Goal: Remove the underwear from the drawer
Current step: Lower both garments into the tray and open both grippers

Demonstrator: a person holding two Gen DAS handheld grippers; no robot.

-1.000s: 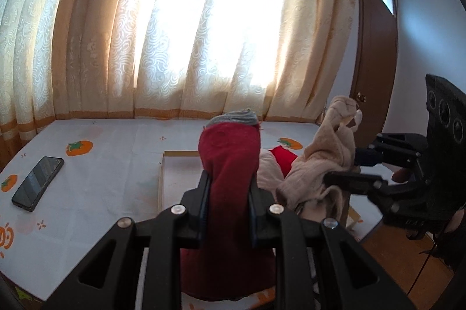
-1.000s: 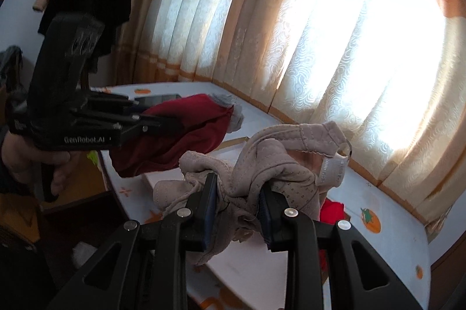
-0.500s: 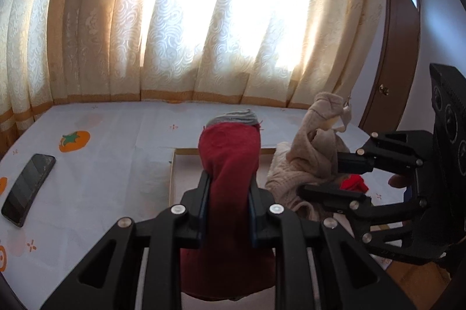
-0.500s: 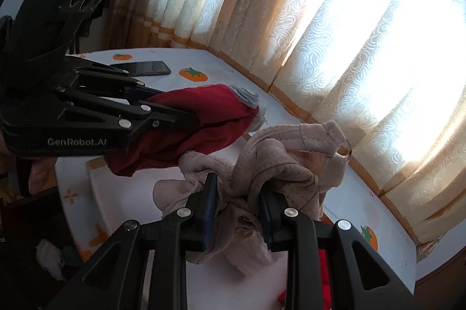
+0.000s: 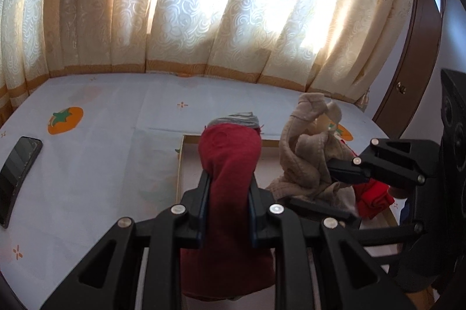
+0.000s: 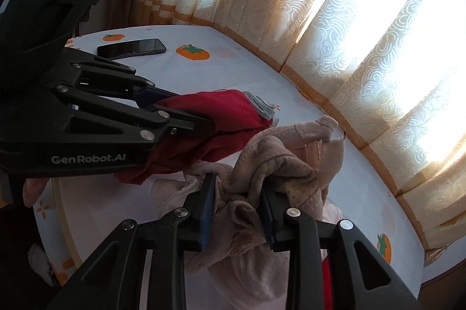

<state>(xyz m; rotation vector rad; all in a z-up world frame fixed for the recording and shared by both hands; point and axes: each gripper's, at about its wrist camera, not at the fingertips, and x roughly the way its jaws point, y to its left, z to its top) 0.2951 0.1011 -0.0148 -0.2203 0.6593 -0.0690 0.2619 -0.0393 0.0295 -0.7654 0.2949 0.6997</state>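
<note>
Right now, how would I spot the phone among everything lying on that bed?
Start at the sunlit curtains and drop to the white bedsheet printed with orange persimmons. The smartphone lies flat near the sheet's left edge in the left wrist view, below a persimmon print. It is the only dark, glossy, flat slab; everything else there is soft cloth.

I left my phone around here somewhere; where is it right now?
The phone lies flat on the fruit-print cloth, at the far left of the left wrist view, just below an orange fruit print.
</note>
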